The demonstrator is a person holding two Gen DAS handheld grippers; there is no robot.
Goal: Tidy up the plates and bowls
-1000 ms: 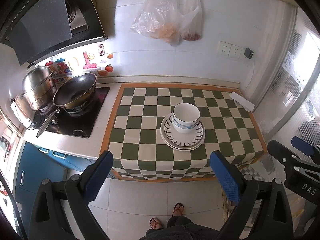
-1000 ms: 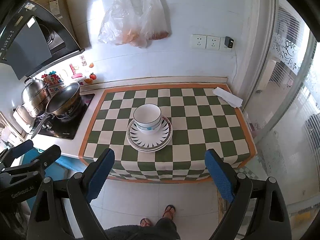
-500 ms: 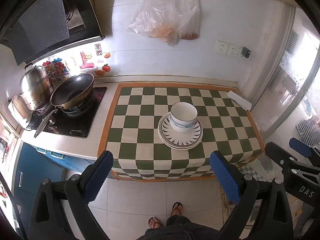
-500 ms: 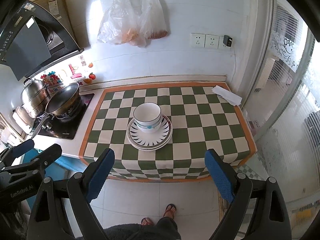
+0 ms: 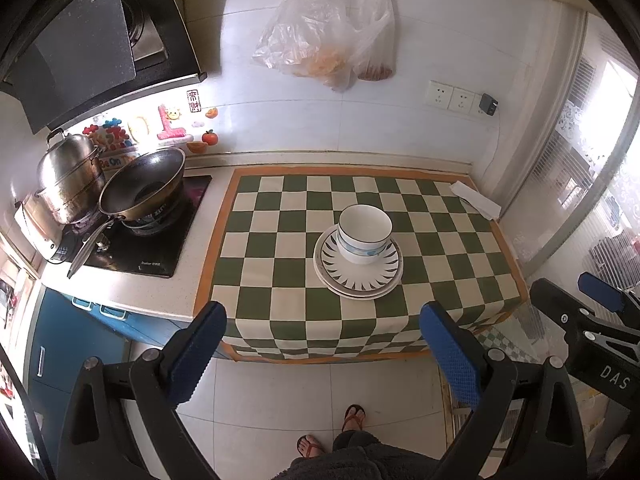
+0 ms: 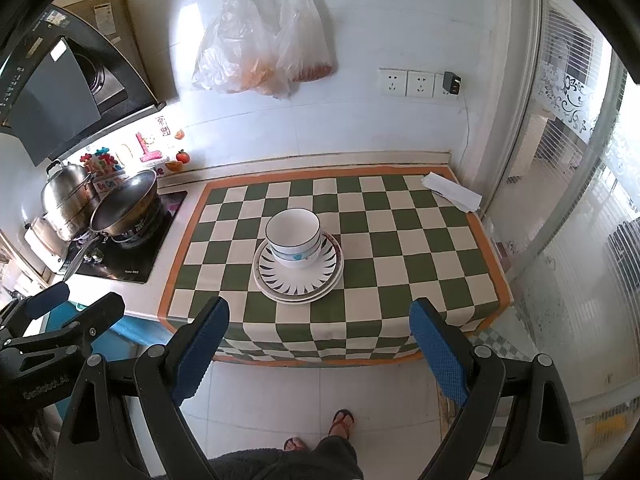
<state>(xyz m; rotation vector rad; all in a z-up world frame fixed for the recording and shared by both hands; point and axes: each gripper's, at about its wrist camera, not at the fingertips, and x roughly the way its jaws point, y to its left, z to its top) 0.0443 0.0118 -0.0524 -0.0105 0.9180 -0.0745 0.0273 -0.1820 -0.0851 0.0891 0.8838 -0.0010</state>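
White bowls [image 5: 363,237] with a blue band stand nested on a stack of white plates [image 5: 356,280] with a dark ray pattern, in the middle of the green checked cloth [image 5: 280,240]. The bowls [image 6: 294,240] and plates [image 6: 298,284] also show in the right wrist view. My left gripper [image 5: 324,354] is open and empty, held back from the counter above the floor. My right gripper [image 6: 320,354] is open and empty, also back from the counter edge. Each gripper shows at the edge of the other's view.
A wok [image 5: 142,192] and a steel pot [image 5: 70,176] sit on the stove at left. A folded white cloth [image 5: 476,200] lies at the counter's back right corner. Plastic bags [image 5: 328,40] hang on the wall. My feet [image 5: 332,432] stand on the tiled floor.
Both grippers have drawn back and slightly up from the counter, so the bowls and plates look a little farther. Both stay open.
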